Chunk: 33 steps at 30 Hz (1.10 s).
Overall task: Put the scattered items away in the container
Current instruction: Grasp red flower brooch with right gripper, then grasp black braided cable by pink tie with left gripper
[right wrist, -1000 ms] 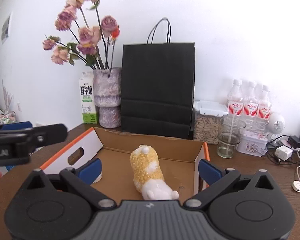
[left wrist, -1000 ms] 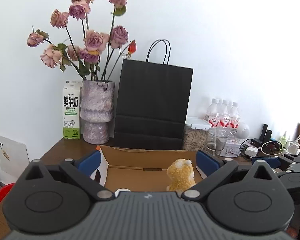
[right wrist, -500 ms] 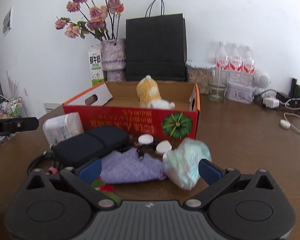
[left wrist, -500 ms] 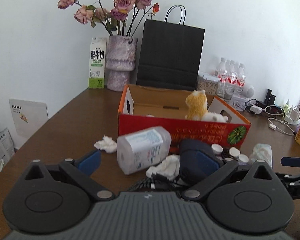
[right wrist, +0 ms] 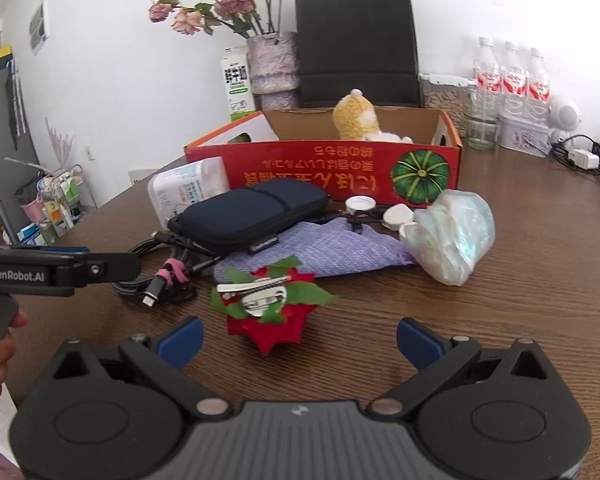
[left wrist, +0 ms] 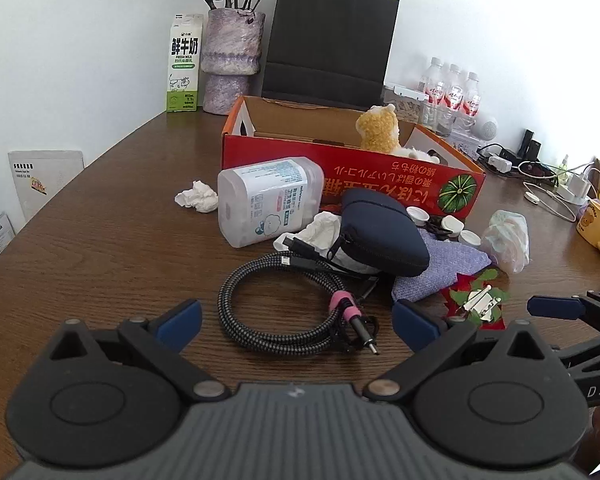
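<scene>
Left gripper (left wrist: 296, 322) — jaws spread, empty — hovers just before the coiled black braided cable (left wrist: 284, 308) on the brown wooden surface (left wrist: 100, 248). Right gripper (right wrist: 300, 342), jaws likewise spread, faces the red-and-green fabric flower clip (right wrist: 270, 304). The red cardboard box (left wrist: 380, 176) stands behind the clutter — a yellow plush toy (left wrist: 380, 132) inside.

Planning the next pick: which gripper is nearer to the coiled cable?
Left. The left gripper is open with the cable lying just ahead between its fingers. The right gripper sits to the cable's right, open in front of the red flower clip.
</scene>
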{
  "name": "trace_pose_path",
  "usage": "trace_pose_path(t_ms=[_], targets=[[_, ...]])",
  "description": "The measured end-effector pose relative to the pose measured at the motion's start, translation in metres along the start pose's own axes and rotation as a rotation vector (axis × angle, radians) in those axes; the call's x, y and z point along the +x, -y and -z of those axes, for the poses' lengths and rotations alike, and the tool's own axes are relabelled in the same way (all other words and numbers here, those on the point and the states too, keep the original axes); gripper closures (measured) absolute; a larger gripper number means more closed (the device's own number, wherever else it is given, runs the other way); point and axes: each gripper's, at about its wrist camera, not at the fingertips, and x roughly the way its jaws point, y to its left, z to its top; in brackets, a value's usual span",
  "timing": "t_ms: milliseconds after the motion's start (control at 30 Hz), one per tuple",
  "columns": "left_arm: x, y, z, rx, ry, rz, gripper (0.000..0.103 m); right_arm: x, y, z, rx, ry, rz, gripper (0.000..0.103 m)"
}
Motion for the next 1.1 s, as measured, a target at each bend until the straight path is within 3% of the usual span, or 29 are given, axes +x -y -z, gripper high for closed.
trace_pose_path(t_ms=[133, 200, 433, 500, 600, 1100], targets=[[0.0, -0.008, 0.002, -0.026, -0.014, -0.014, 0.0, 0.009, -0.008, -0.005, -0.04, 0.0, 0.004, 0.003], [-0.002, -0.01, 0.003, -0.033, -0.011, -0.015, 0.0, 0.016, -0.013, -0.008, -0.056, -0.006, 0.009, 0.013], [0.002, -0.012, 0.002, -0.035, -0.02, -0.019, 0.0, 0.029, -0.018, -0.007, -0.085, -0.034, 0.032, 0.025], [0.006, -0.01, 0.002, -0.034, -0.028, -0.011, 0.0, 0.027, -0.014, -0.006, -0.076, -0.023, 0.021, 0.048], [0.013, -0.005, -0.001, -0.024, -0.04, -0.005, 0.0, 0.023, -0.006, -0.006, -0.047, -0.006, 0.0, 0.059], [0.057, 0.019, -0.01, 0.09, -0.128, -0.089, 0.0, 0.016, 0.016, 0.0, -0.003, 0.016, 0.032, 0.064]])
